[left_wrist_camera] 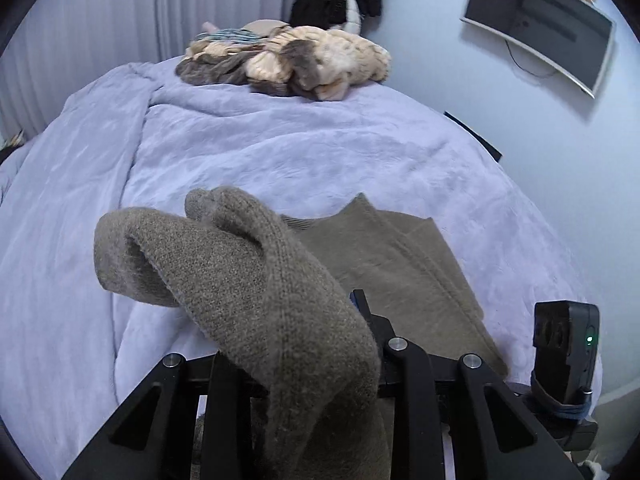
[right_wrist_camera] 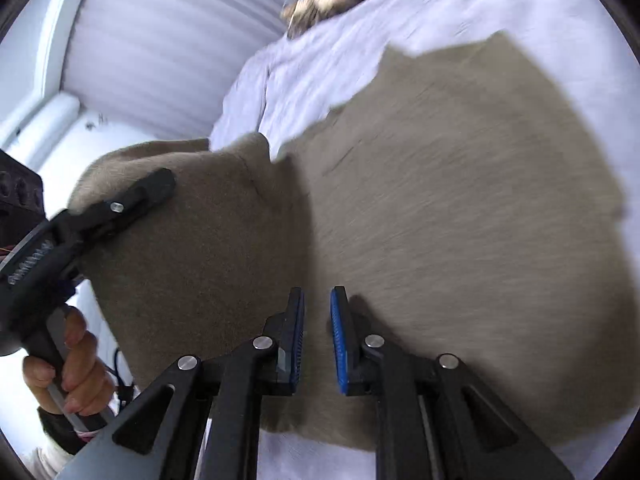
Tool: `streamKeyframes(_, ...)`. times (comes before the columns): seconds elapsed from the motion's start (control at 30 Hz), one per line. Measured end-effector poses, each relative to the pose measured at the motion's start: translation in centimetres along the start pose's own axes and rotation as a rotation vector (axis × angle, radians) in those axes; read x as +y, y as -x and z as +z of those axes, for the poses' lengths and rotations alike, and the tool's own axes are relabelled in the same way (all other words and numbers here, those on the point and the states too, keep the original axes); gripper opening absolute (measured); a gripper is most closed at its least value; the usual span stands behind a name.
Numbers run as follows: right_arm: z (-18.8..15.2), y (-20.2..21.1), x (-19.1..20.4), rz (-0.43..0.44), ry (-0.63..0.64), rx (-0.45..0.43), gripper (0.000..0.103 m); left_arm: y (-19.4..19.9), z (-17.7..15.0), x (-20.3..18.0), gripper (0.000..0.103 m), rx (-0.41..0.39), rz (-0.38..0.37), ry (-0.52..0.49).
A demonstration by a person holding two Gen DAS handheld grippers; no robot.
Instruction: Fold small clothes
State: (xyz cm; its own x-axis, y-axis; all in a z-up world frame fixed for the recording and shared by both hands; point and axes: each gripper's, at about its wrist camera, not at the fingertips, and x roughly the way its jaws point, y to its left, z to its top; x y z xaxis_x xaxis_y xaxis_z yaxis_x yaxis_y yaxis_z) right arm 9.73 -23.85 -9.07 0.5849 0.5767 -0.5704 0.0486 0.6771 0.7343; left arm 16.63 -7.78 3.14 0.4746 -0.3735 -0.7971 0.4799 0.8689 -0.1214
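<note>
Left tool clamped on a flap of the grey-brown knit garment, lifted off the bed; the fabric drapes over its fingers and hides the tips in its own view. A hand grips that tool's handle. Rest of the garment lies flat on the lavender blanket, ahead of and under both tools. Right tool: blue pads slightly apart, nothing between them, hovering just over the flat part, which is motion-blurred. Beyond the tools, at the far end of the bed, a pile of beige and grey clothes.
</note>
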Motion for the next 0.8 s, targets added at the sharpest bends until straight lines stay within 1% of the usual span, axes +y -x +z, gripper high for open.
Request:
streamKeyframes(0.1,-0.1,3.0,-2.7,0.001,-0.059,-0.057,0.017,-3.3,0.3,-4.2,0.03,0.068,-0.038,-0.062)
streamKeyframes(0.17,-0.4,4.4,-4.7,-0.013,-0.102,-0.073,0.017,-5.8,0.0,-6.4,0.03,0.109,-0.033,-0.087)
streamKeyframes(0.2,-0.7,4.7,-5.8,-0.009,-0.134,-0.075,0.015,-6.6,-0.3,-7.1,0.031,0.119,-0.017,-0.102)
streamKeyframes(0.27,-1.2,5.3,-7.4,0.037,-0.188,-0.079,0.013,-7.7,-0.8,-8.4,0.042,0.124,0.02,-0.132)
streamKeyframes(0.3,-1.4,5.4,-7.9,0.053,-0.204,-0.08,0.013,-7.6,-1.0,-8.7,0.053,0.116,0.006,-0.131)
streamKeyframes(0.33,-1.5,5.5,-8.1,0.061,-0.209,-0.082,0.013,-7.4,-0.9,-8.9,0.06,0.106,-0.016,-0.125)
streamKeyframes(0.37,-1.6,5.4,-8.1,0.065,-0.206,-0.083,0.014,-6.9,-0.8,-9.2,0.063,0.092,-0.04,-0.123)
streamKeyframes(0.4,-1.7,5.4,-8.1,0.066,-0.204,-0.084,0.014,-6.5,-0.6,-9.5,0.07,0.077,-0.051,-0.127)
streamKeyframes(0.43,-1.6,5.3,-8.1,0.069,-0.205,-0.083,0.014,-5.6,-0.4,-9.8,0.075,0.053,-0.051,-0.14)
streamKeyframes(0.5,-1.6,5.2,-8.4,0.083,-0.216,-0.086,0.014,-4.3,-0.2,-10.0,0.075,0.008,-0.039,-0.153)
streamKeyframes(0.57,-1.5,5.3,-8.9,0.118,-0.251,-0.096,0.014,-2.4,-0.2,-9.1,0.075,-0.044,-0.037,-0.113)
streamKeyframes(0.63,-1.6,6.0,-10.4,0.209,-0.316,-0.123,0.022,-1.1,-0.5,-7.2,0.075,-0.084,-0.023,-0.038)
streamKeyframes(0.67,-1.7,5.9,-11.0,0.274,-0.359,-0.142,0.033,-0.6,-0.9,-6.0,0.075,-0.099,-0.005,0.007)
streamKeyframes(0.7,-1.7,5.9,-11.6,0.331,-0.396,-0.159,0.046,-0.4,-1.2,-4.7,0.075,-0.107,0.017,0.047)
streamKeyframes(0.73,-1.7,6.0,-12.2,0.397,-0.44,-0.179,0.051,-0.3,-1.8,-3.3,0.075,-0.112,0.047,0.089)
streamKeyframes(0.77,-1.6,6.1,-12.4,0.441,-0.469,-0.193,0.058,-0.5,-2.2,-2.2,0.075,-0.111,0.076,0.117)
streamKeyframes(0.8,-1.3,6.1,-12.5,0.469,-0.487,-0.199,0.061,-0.9,-2.8,-0.9,0.075,-0.095,0.113,0.142)
